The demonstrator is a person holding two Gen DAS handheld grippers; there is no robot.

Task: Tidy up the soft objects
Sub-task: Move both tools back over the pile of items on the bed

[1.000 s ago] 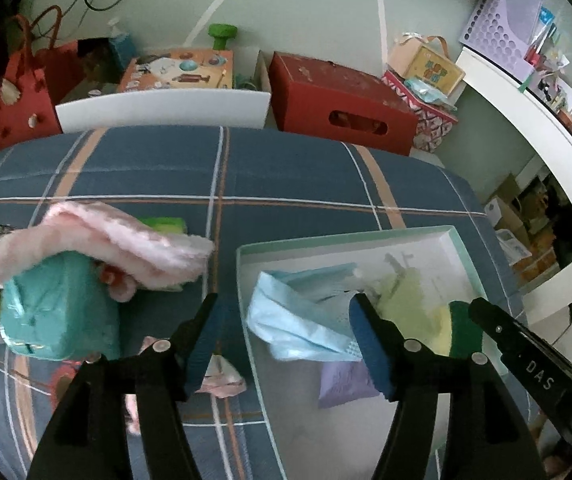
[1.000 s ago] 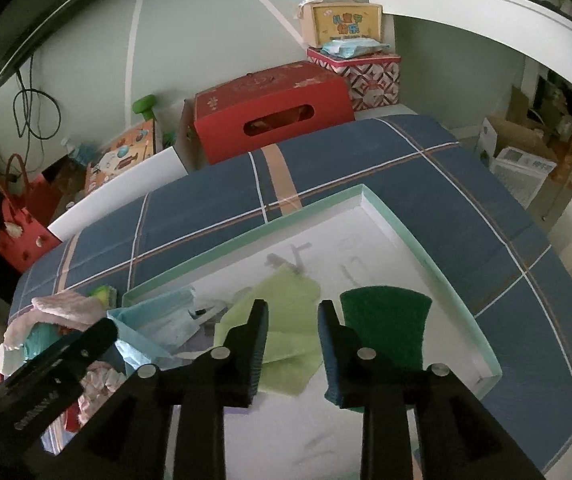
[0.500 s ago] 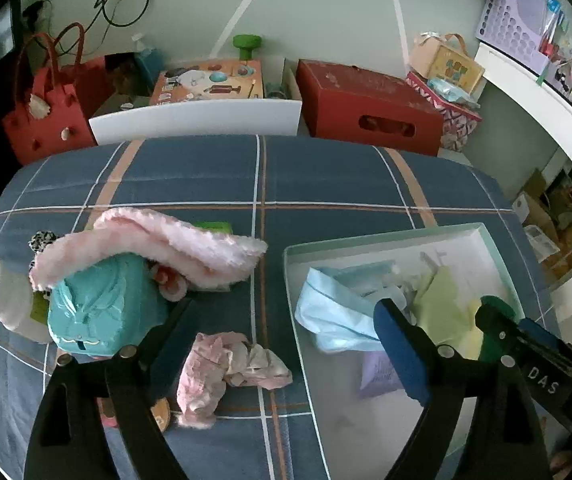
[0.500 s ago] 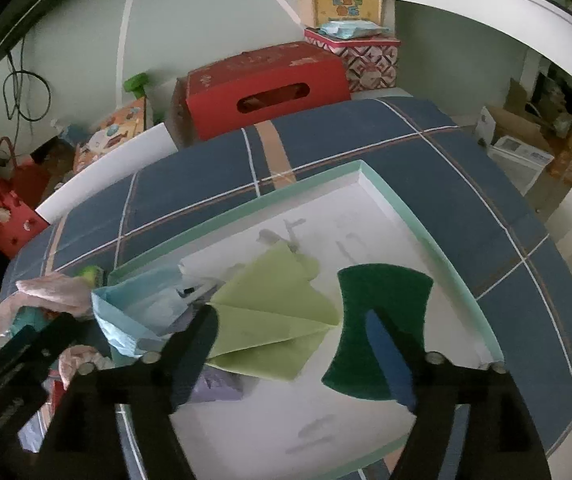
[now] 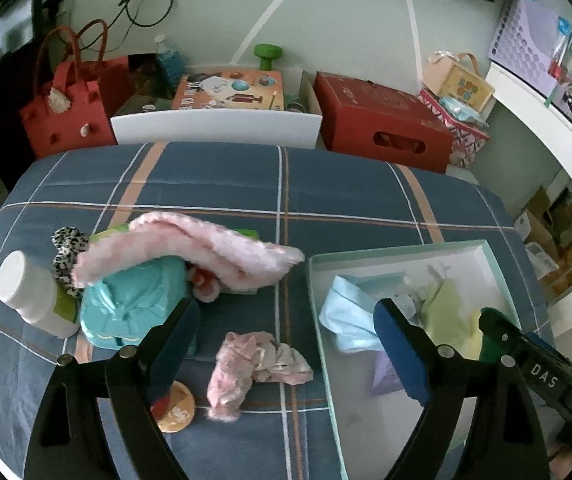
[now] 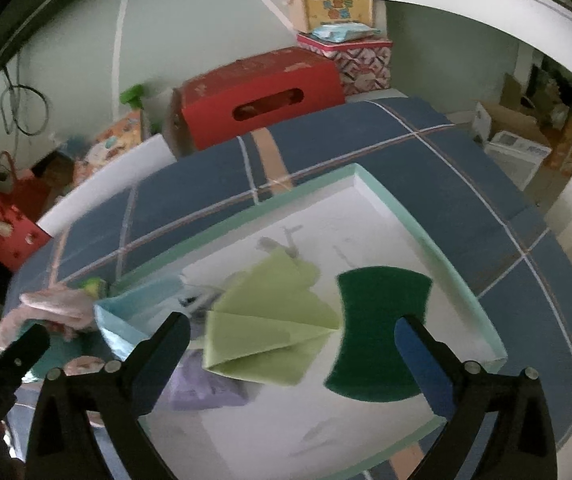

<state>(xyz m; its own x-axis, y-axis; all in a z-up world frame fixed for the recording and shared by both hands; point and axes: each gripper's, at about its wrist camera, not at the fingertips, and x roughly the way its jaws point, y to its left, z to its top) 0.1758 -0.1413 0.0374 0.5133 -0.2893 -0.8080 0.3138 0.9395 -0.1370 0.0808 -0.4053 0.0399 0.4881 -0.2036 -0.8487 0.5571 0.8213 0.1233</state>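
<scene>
Right claw (image 6: 292, 338): jaws opening wide, nothing gripped; dark green hourglass-shaped scouring pad (image 6: 380, 332) lies between them, in white shallow tray (image 6: 426, 236).
Left claw (image 5: 286, 328): spread, empty; crumpled pink cloth (image 5: 253, 364) lies below, between its fingers.

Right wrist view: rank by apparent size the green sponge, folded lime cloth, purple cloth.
1. folded lime cloth
2. green sponge, close behind; both look alike in depth
3. purple cloth, partly hidden under the lime cloth, so unsure

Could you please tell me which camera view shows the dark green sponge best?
The right wrist view: the dark green waisted sponge lies whole in the white tray. The left wrist view shows only a sliver behind a gripper.
</scene>
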